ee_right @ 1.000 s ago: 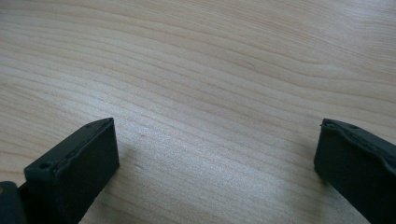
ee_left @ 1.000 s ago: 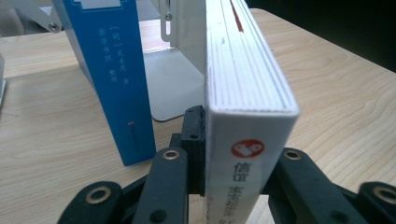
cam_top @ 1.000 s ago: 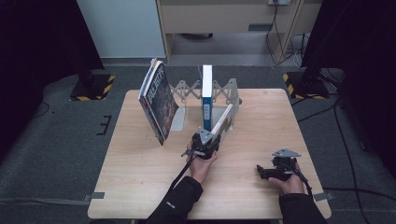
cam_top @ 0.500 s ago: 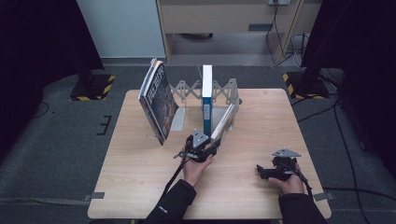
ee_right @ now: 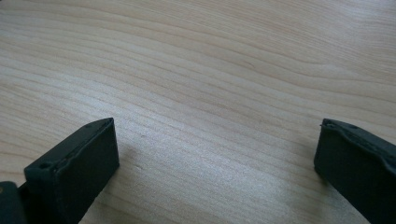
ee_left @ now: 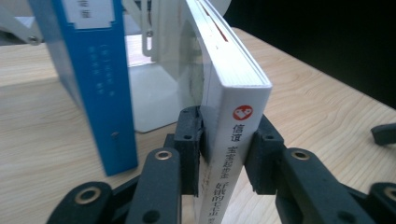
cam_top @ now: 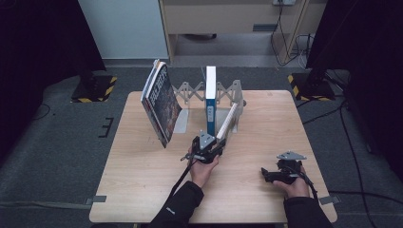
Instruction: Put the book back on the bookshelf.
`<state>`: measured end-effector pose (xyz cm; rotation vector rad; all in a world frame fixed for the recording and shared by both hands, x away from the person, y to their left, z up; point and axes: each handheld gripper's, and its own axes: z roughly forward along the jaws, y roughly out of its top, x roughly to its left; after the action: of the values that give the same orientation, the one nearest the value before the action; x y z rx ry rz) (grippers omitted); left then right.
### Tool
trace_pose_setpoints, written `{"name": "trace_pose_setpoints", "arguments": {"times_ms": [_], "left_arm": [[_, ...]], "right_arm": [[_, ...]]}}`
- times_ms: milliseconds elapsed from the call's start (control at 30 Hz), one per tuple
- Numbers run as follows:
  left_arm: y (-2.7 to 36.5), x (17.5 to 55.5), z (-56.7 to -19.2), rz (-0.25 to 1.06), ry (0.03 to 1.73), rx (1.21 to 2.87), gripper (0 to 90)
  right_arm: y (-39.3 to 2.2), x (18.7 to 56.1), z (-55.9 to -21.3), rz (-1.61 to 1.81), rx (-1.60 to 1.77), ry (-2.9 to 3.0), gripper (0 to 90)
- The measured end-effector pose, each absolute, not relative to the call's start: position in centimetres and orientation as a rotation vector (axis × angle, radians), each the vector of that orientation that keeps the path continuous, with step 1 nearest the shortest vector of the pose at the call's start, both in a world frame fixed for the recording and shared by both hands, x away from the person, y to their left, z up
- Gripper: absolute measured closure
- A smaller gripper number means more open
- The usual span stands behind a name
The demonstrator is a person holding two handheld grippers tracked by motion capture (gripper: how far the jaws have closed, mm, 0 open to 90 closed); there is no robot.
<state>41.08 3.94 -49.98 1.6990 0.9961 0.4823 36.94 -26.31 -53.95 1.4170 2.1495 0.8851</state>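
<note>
A light wooden desk (cam_top: 142, 190) stood on a grey floor, seen from above. Near its far edge sat a white expanding book rack (cam_top: 190, 92) with scissor-style struts. A blue book (cam_top: 210, 102) stood upright in the middle of the rack. To its left, a large dark-covered book (cam_top: 161, 104) leaned with its top tilted toward the left side of the desk. To the right of the blue book, a white book (cam_top: 228, 123) leaned at a slant, its top toward the right end of the rack and its lower end toward the person.

The left tongs (cam_top: 209, 145), held in the person's left hand (cam_top: 203, 168), met the lower end of the white book near the middle of the desk. In the left gripper view, the two black jaws were clenched on the white book (ee_left: 236, 135), one on each cover, with its spine facing the camera; the spine carried a red mark and printed characters. The blue book (ee_left: 95, 88) stood just beside it, apart from it.

The right tongs (cam_top: 268, 175), held in the person's right hand (cam_top: 294, 187), lay near the front right corner of the desk, well apart from the books. In the right gripper view, their jaws were spread wide over bare wood (ee_right: 210, 84), holding nothing.
</note>
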Motion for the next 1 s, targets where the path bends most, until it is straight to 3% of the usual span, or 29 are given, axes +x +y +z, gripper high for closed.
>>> {"name": "trace_pose_setpoints", "arguments": {"times_ms": [500,600,800,1000], "left_arm": [[4.1,41.1,-49.8,0.401,0.893,1.772,53.4],[4.8,40.7,-49.4,0.393,0.878,1.799,55.4],[4.9,40.6,-49.1,0.373,0.888,1.816,70.2],[4.3,40.9,-49.1,0.364,0.887,1.817,71.0]], "right_arm": [[-26.3,36.9,-53.9,0.885,1.417,2.15,0.2],[-26.3,36.9,-54.0,0.885,1.417,2.15,0.2],[-26.3,36.9,-53.9,0.885,1.417,2.15,0.2],[-26.3,36.9,-53.9,0.885,1.417,2.15,0.2]]}}
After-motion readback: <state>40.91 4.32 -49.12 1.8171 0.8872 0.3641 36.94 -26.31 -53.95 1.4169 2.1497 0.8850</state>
